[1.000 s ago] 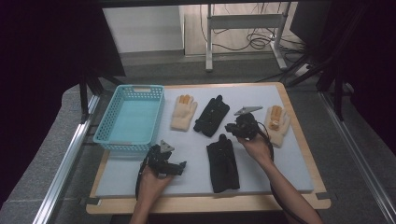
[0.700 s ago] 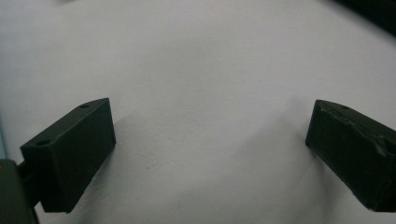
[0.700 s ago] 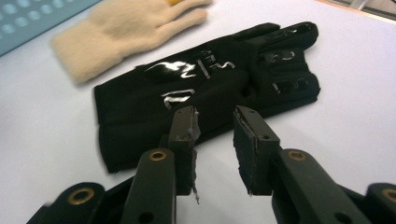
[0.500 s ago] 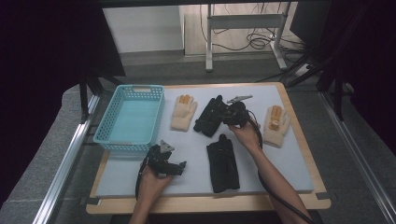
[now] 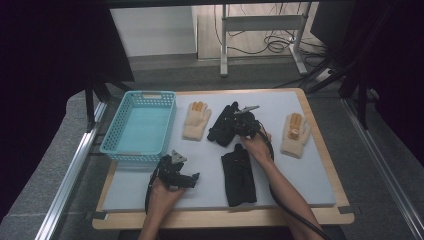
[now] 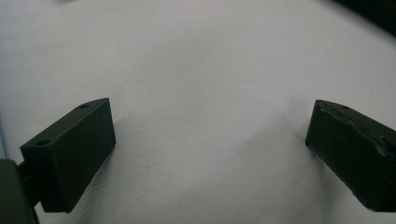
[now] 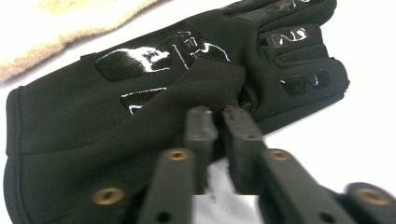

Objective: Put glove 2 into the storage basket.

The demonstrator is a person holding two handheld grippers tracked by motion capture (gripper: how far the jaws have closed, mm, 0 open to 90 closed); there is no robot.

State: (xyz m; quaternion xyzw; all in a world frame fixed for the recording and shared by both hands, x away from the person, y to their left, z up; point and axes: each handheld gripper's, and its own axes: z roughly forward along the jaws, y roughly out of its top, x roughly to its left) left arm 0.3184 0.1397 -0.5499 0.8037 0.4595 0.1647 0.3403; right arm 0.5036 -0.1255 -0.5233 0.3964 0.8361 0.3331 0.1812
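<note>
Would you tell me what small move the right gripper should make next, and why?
Probably lift a little. The right gripper has its jaws nearly shut on a fold of the black glove, which otherwise lies flat on the mat beside the cream glove. Raising it would show whether the pinch holds before carrying it, likely toward the basket. The left gripper waits open.

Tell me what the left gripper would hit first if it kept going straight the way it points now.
Probably the near black glove: the left gripper, jaws open over the bare mat, points toward it in the high view. Depth is unclear.
</note>
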